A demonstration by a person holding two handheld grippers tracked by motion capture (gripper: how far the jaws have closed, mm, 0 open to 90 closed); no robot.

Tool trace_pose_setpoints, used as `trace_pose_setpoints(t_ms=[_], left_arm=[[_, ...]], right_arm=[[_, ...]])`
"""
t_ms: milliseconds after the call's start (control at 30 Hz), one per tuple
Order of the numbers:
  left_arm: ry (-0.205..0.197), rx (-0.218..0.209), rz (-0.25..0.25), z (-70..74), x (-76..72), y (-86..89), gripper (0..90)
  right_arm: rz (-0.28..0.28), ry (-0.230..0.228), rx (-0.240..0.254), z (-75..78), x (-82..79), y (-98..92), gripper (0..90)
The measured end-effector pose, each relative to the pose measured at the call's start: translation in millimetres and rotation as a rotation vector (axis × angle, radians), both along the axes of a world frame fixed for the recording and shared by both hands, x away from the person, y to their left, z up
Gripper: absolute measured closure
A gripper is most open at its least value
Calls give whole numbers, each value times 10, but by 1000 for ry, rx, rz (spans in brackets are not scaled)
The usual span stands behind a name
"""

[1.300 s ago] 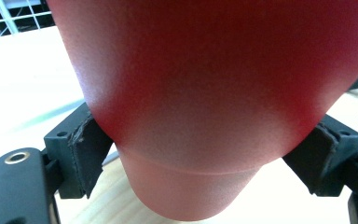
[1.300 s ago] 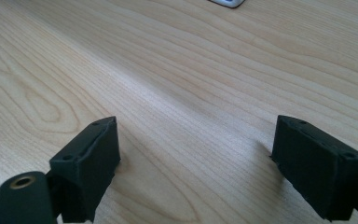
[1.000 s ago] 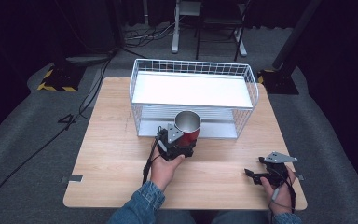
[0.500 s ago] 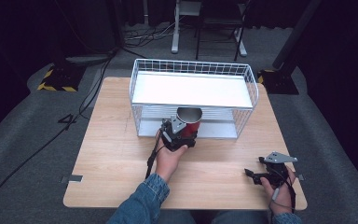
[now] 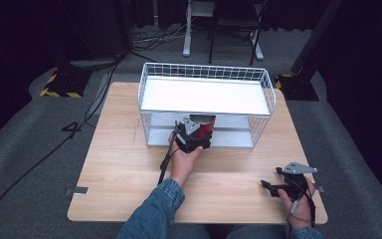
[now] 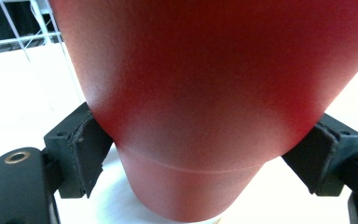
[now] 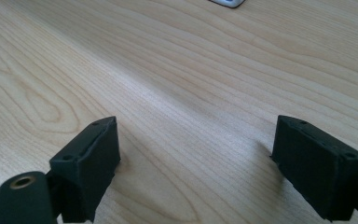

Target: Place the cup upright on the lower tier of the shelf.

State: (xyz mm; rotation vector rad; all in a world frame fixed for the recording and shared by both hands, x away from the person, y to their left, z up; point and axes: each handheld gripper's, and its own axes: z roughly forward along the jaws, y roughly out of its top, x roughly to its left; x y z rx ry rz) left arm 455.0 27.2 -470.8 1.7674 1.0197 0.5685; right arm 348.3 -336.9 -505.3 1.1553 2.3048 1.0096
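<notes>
A red cup (image 5: 202, 127) with a dark inside stands upright in my left gripper (image 5: 197, 137), at the open front of the white wire rack's (image 5: 155, 71) lower shelf. In the left gripper view the red cup (image 6: 200, 102) is pinched between both black pads (image 6: 81, 149), with the white shelf floor under it. My right gripper (image 5: 274, 186) rests low on the wooden table (image 5: 119, 159) at the front right. Its jaws stand wide apart over bare wood, and the right gripper (image 7: 196, 163) holds nothing.
The wire rack has a white top shelf (image 5: 204, 97) above the lower one, so headroom over the cup is small. A black cable (image 5: 165, 162) trails from the left gripper along the forearm. A chair base and cables lie on the grey floor behind.
My left gripper has carried the red cup forward, from in front of the rack to under the edge of its top shelf. The right gripper has stayed put.
</notes>
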Motion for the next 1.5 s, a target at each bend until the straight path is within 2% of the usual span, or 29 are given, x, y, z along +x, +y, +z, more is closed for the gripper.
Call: trace_pose_setpoints(t_ms=[400, 833, 933, 1133, 1233, 1500], left_arm=[[18, 18, 35, -157, 117, -35, 159], [37, 0, 50, -157, 122, -52, 148], [34, 11, 56, -152, 114, -52, 146], [79, 1, 44, -176, 92, -26, 149], [77, 18, 36, -175, 65, -6, 151], [44, 14, 19, -63, -72, 44, 148]], right_arm=[[0, 0, 0, 0, 0, 0, 151], [0, -1, -1, 0, -1, 1, 151], [0, -1, -1, 0, -1, 1, 151], [0, -1, 0, 0, -1, 1, 151], [0, -1, -1, 0, -1, 1, 151], [-1, 0, -1, 1, -3, 2, 152]])
